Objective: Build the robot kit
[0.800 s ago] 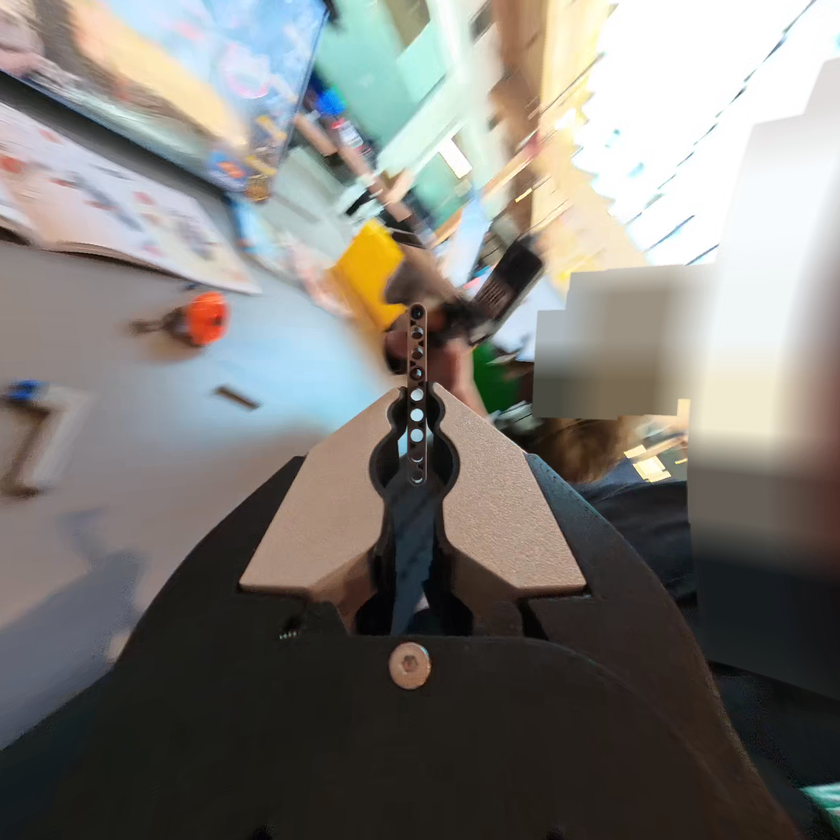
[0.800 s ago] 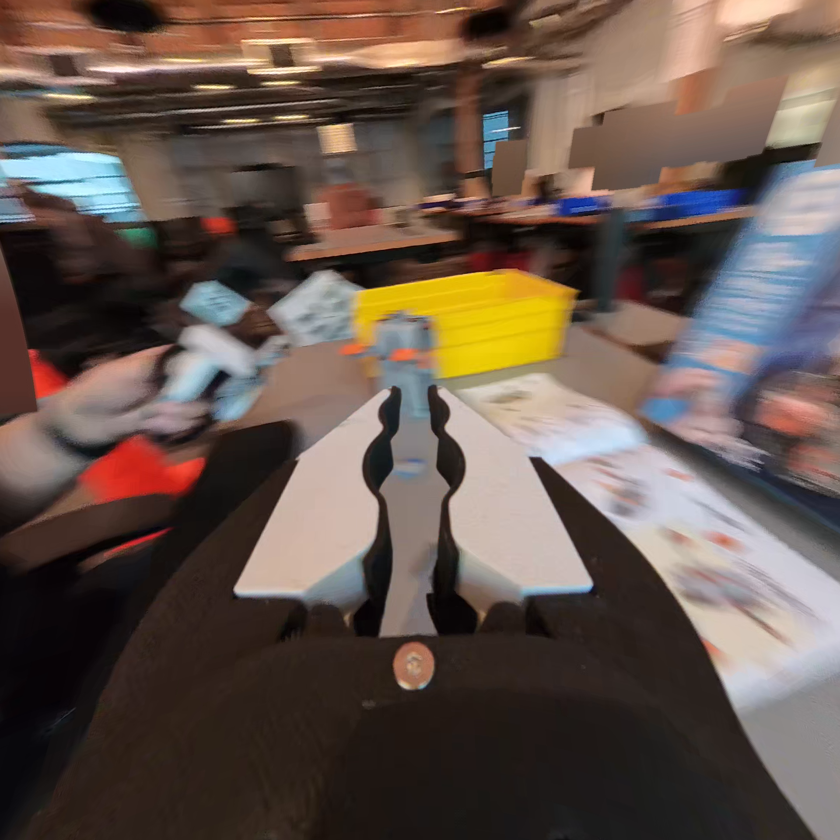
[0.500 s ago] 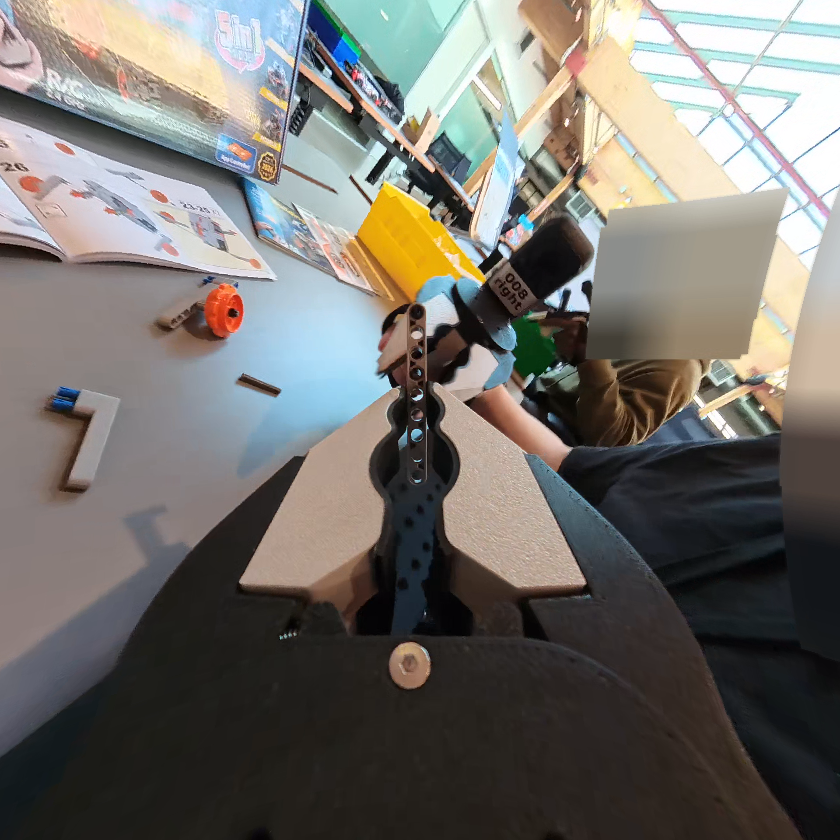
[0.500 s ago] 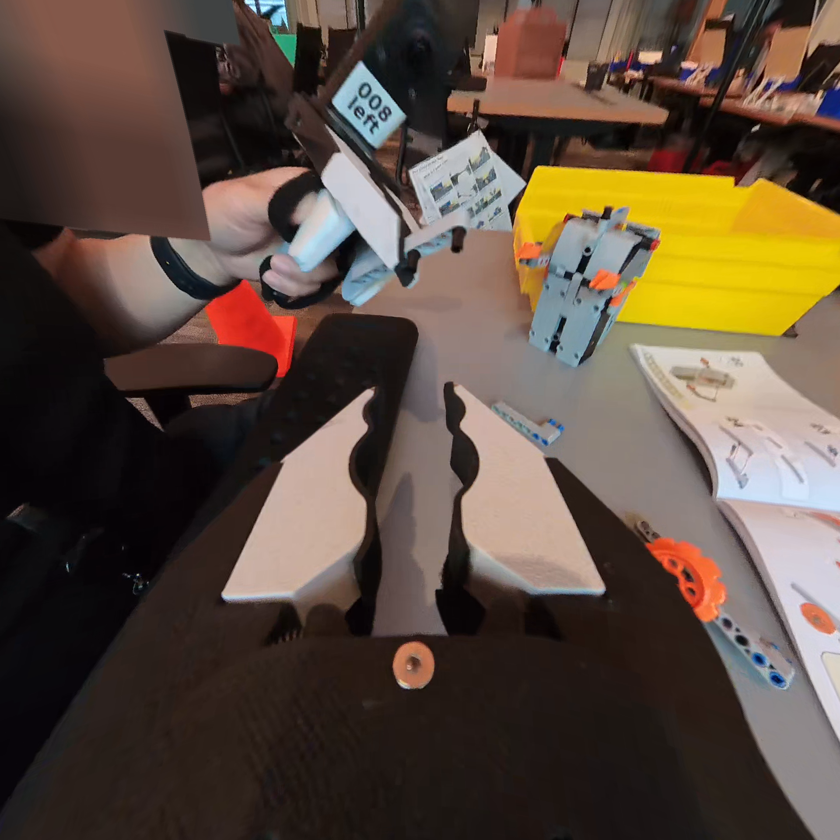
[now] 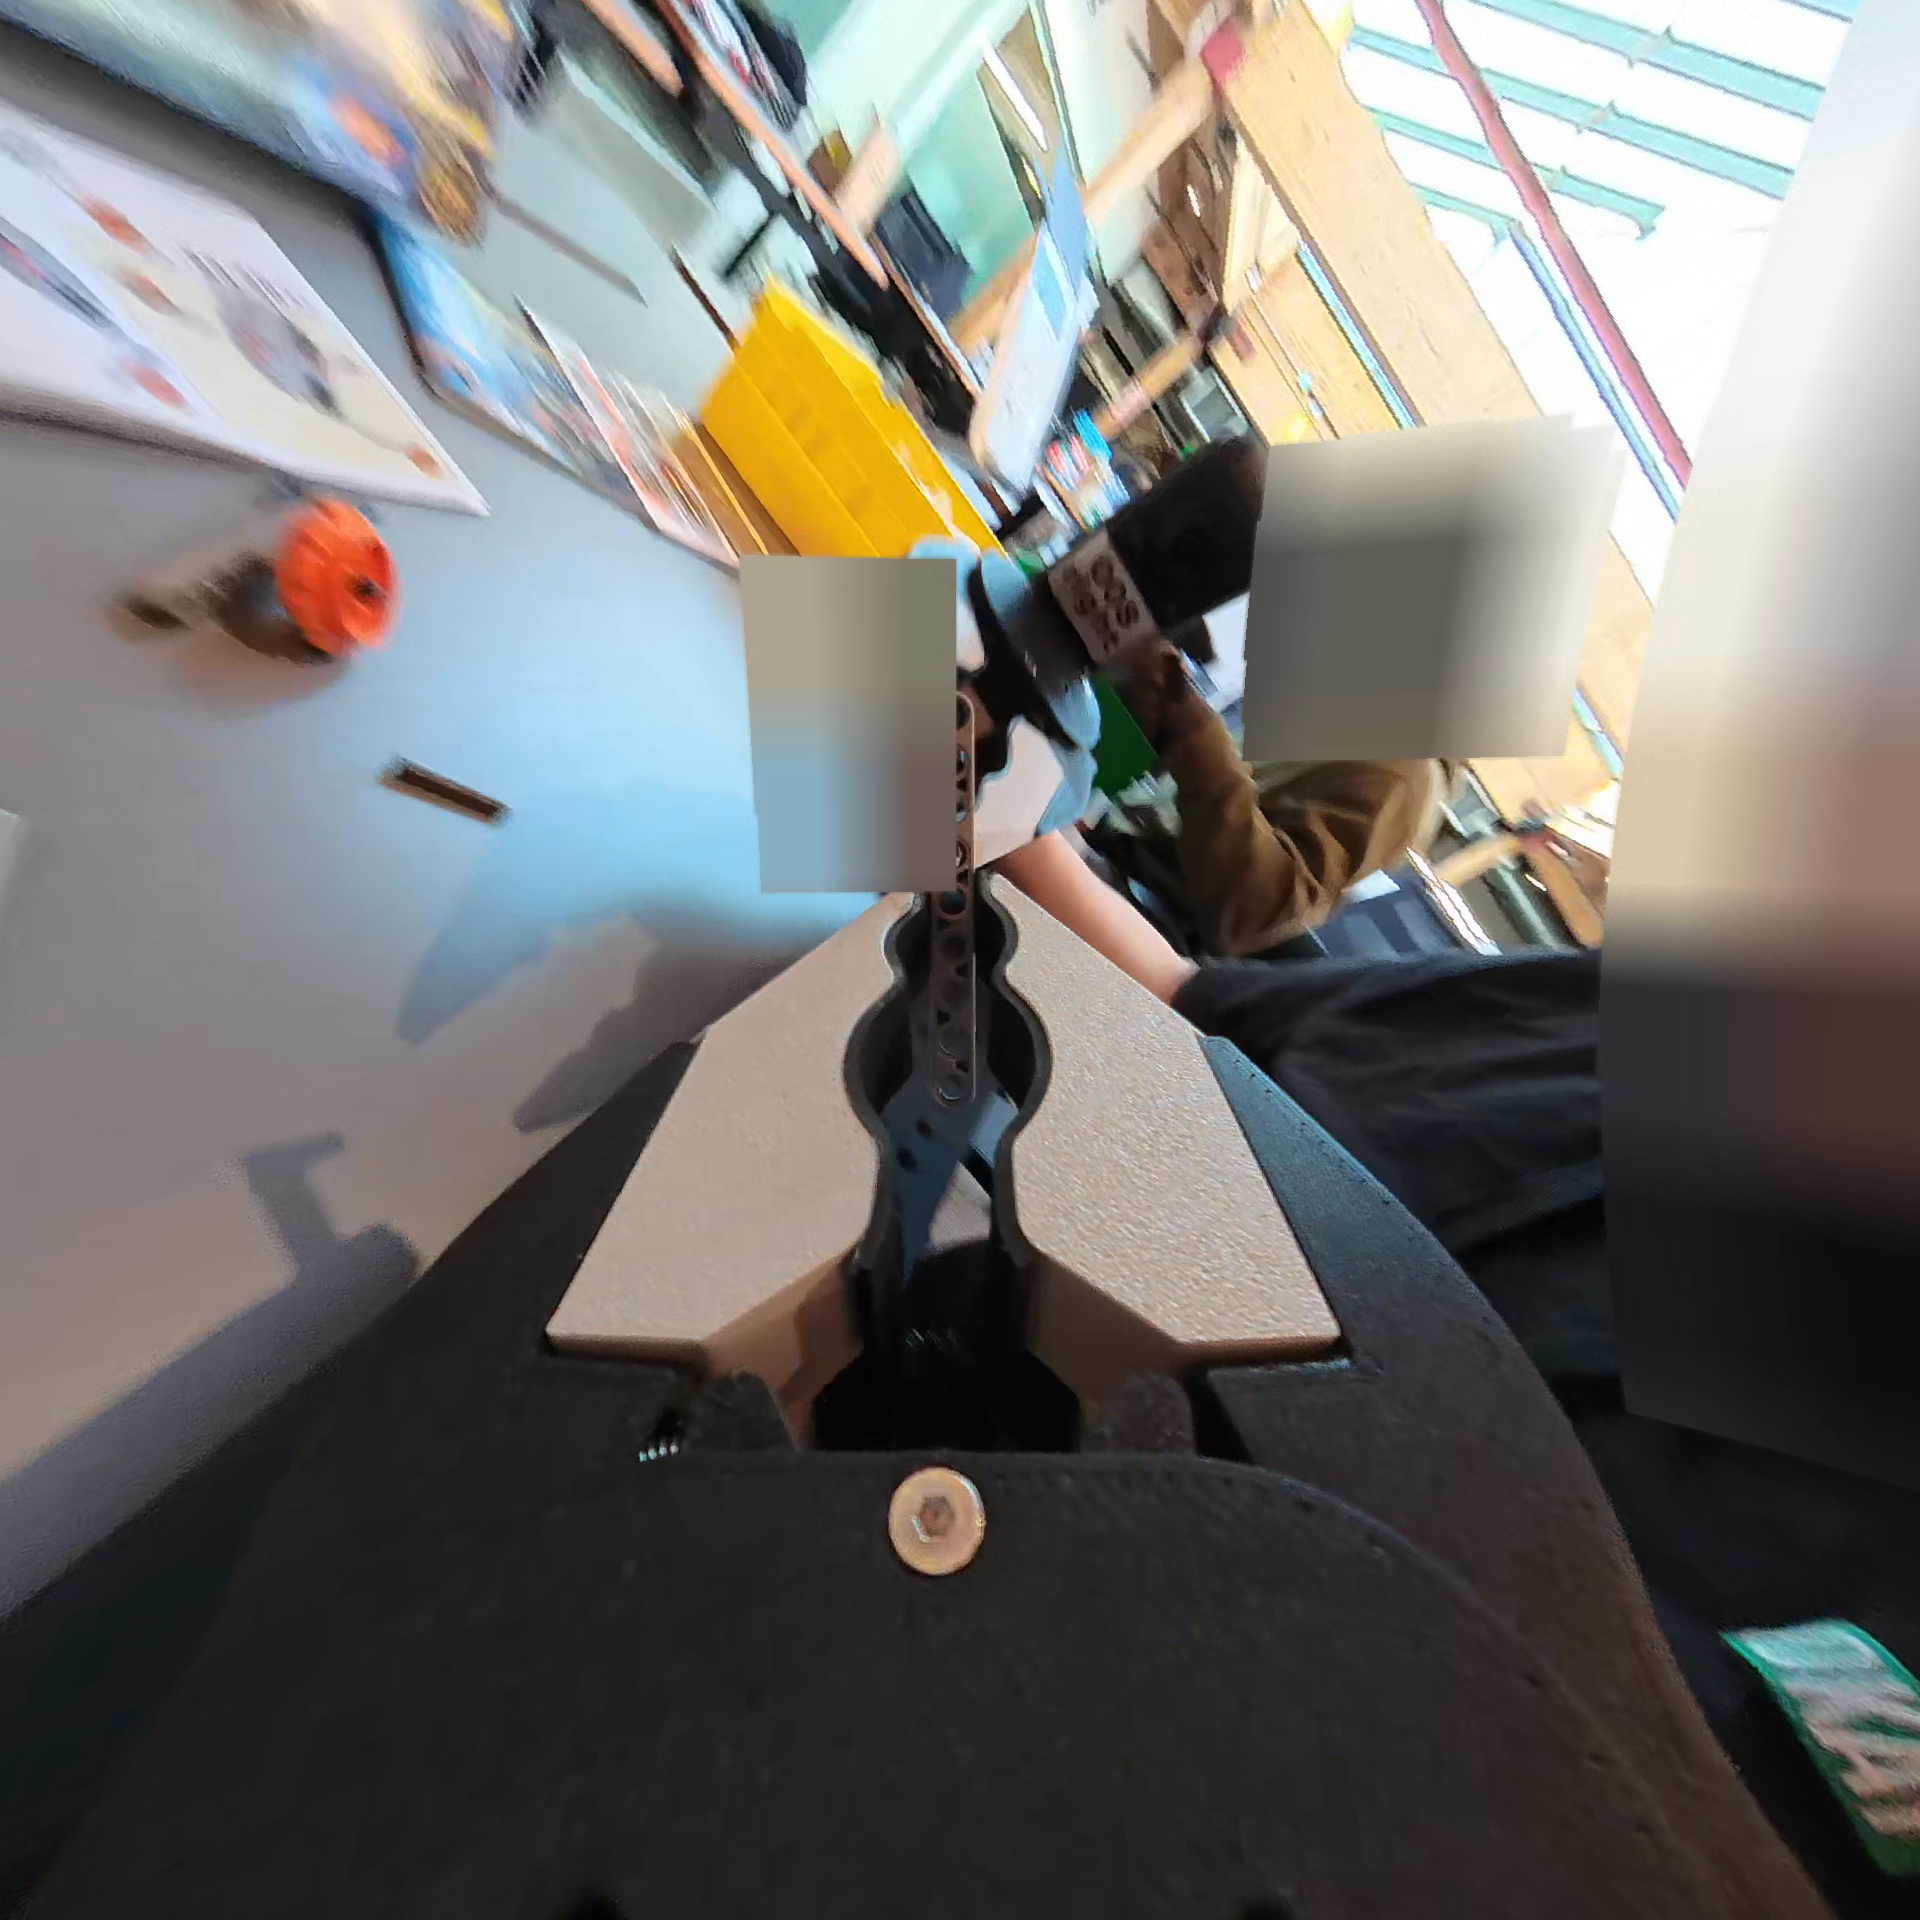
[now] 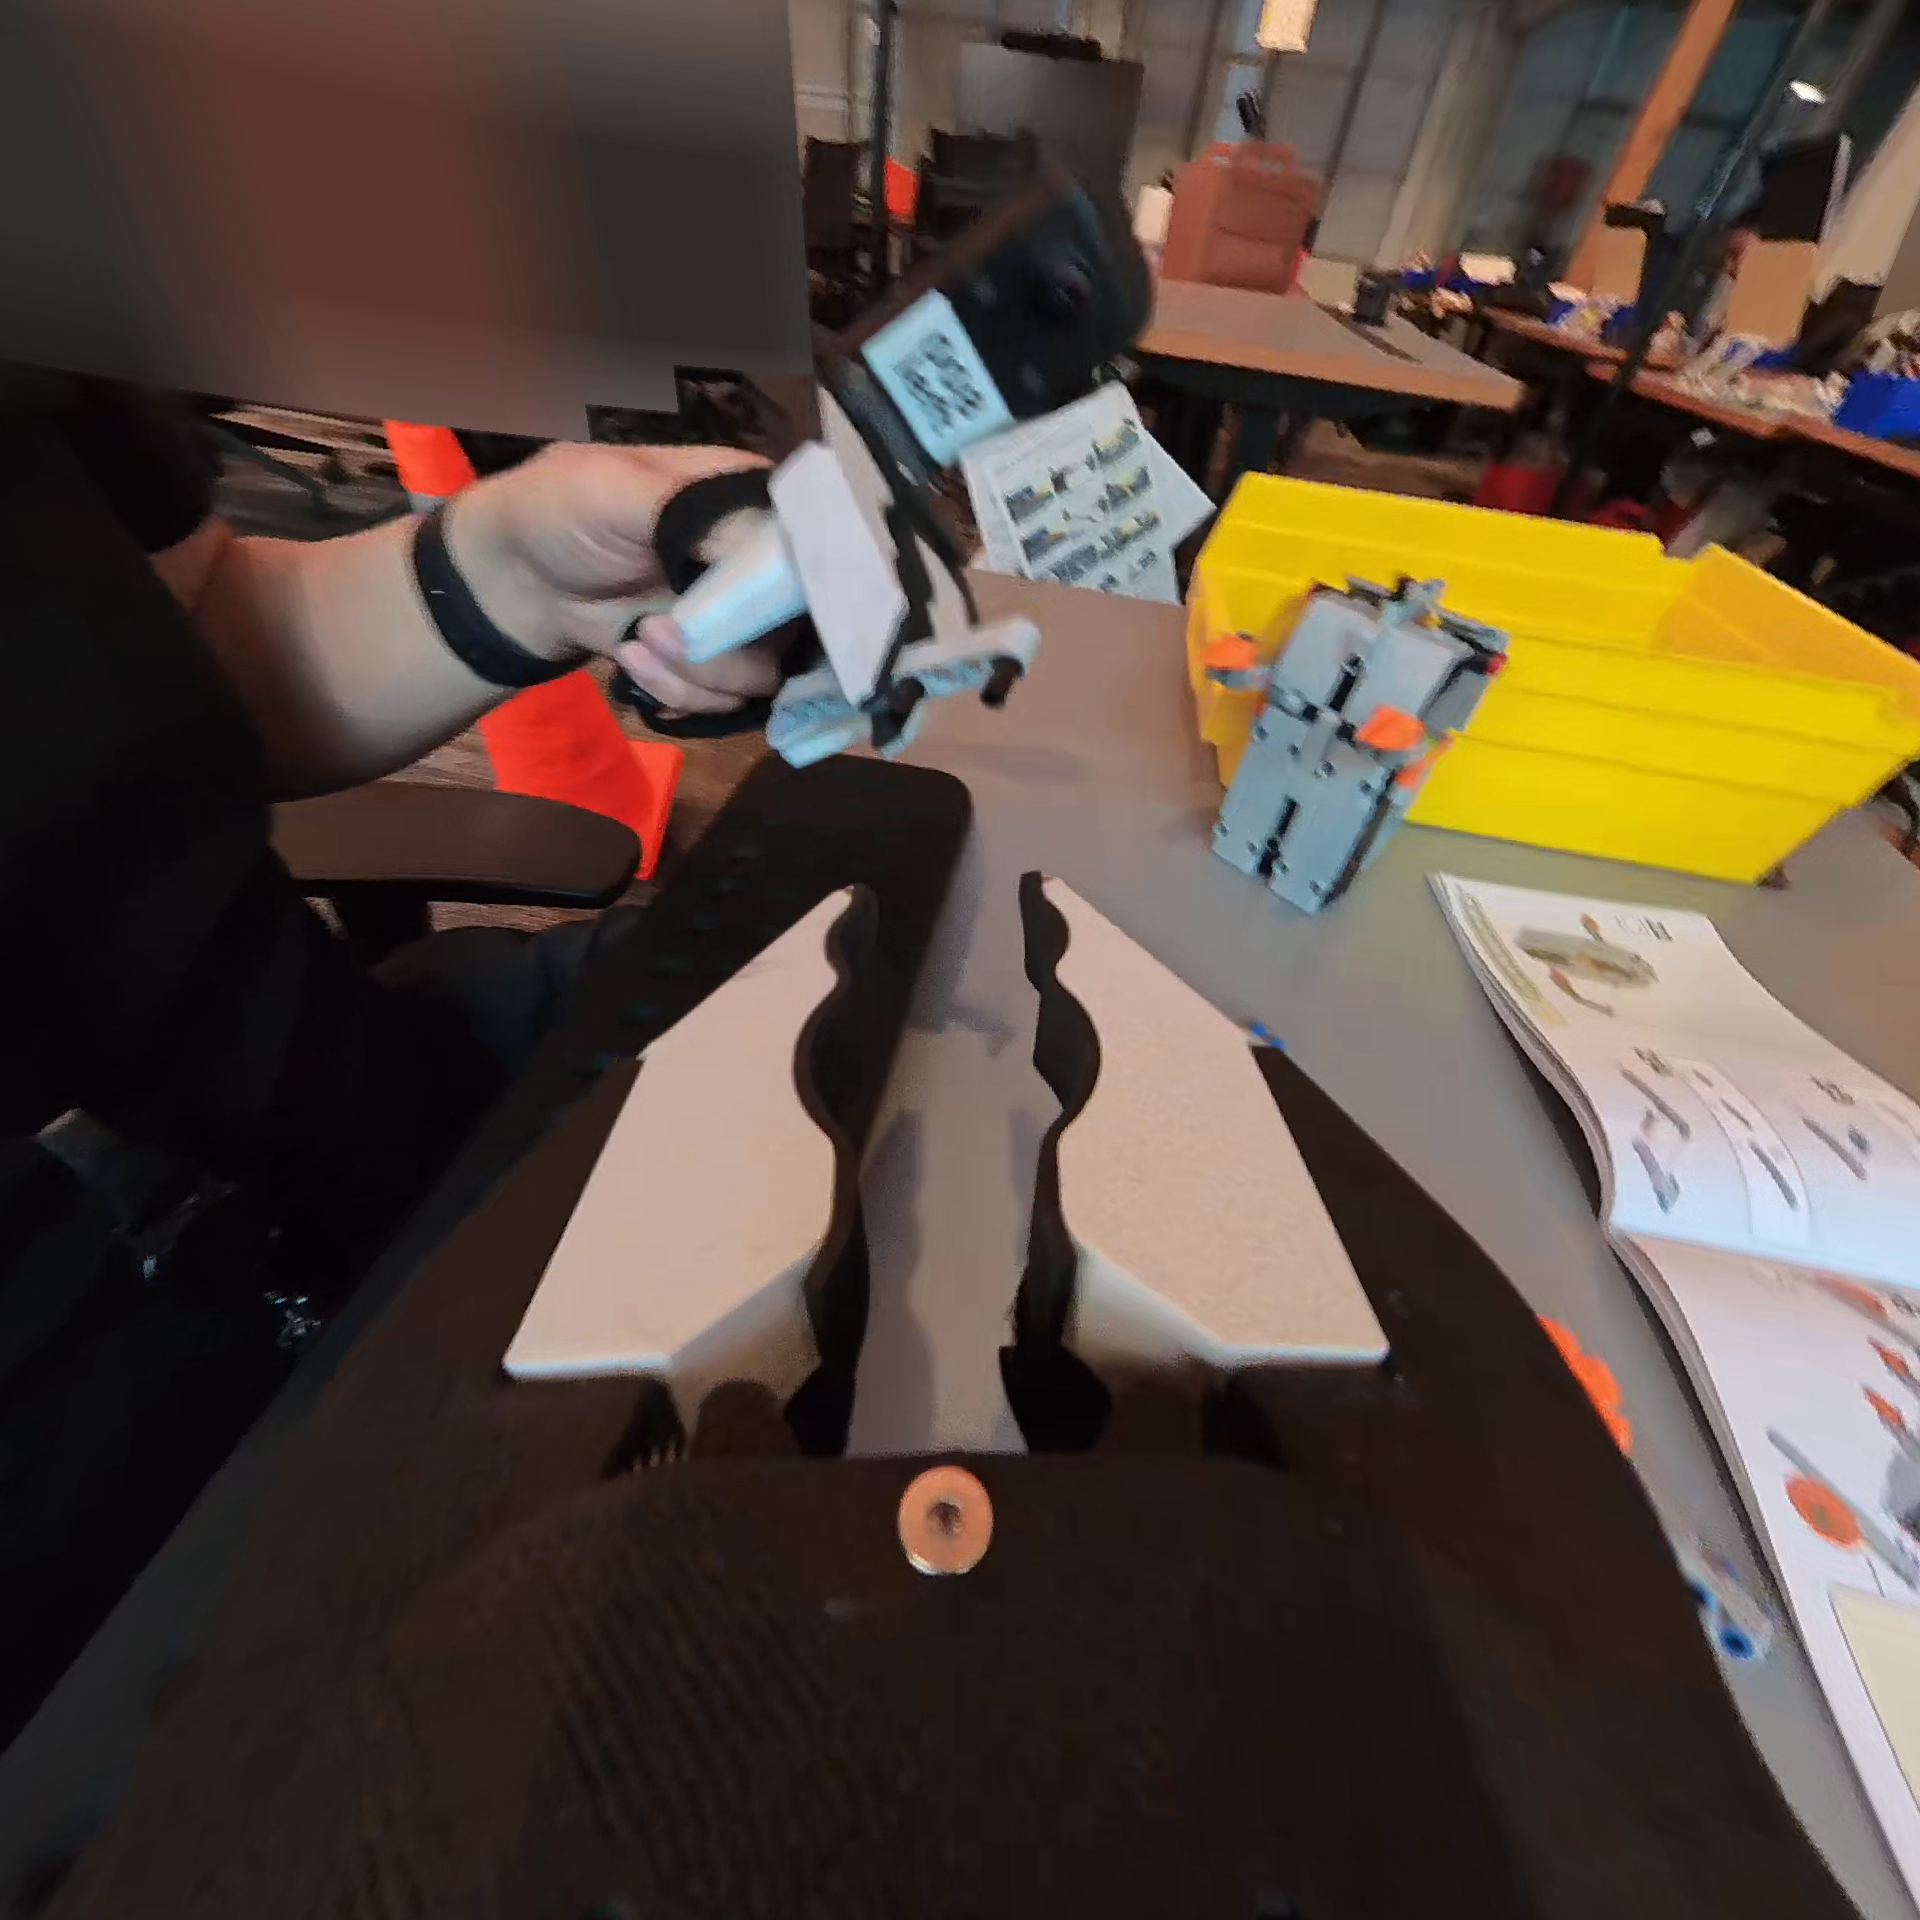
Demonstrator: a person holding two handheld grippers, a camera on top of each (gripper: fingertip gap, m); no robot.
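Note:
My left gripper is shut on a thin grey beam with holes, which sticks out past the fingertips. It is held in the air over the grey table. From the right wrist view, the left gripper is in a person's hand, with the grey beam in its jaws. My right gripper is open and empty, low over the table, just below the left gripper. It also shows in the left wrist view, beyond the beam's tip.
A grey block model with orange parts stands by a yellow bin. An open instruction booklet lies to the right. An orange gear and a dark pin lie on the table. An orange cone stands beyond the table's left edge.
My left gripper has swung with the beam; its view is blurred and the L-shaped piece has left it. The right gripper has stayed open and shifted slightly.

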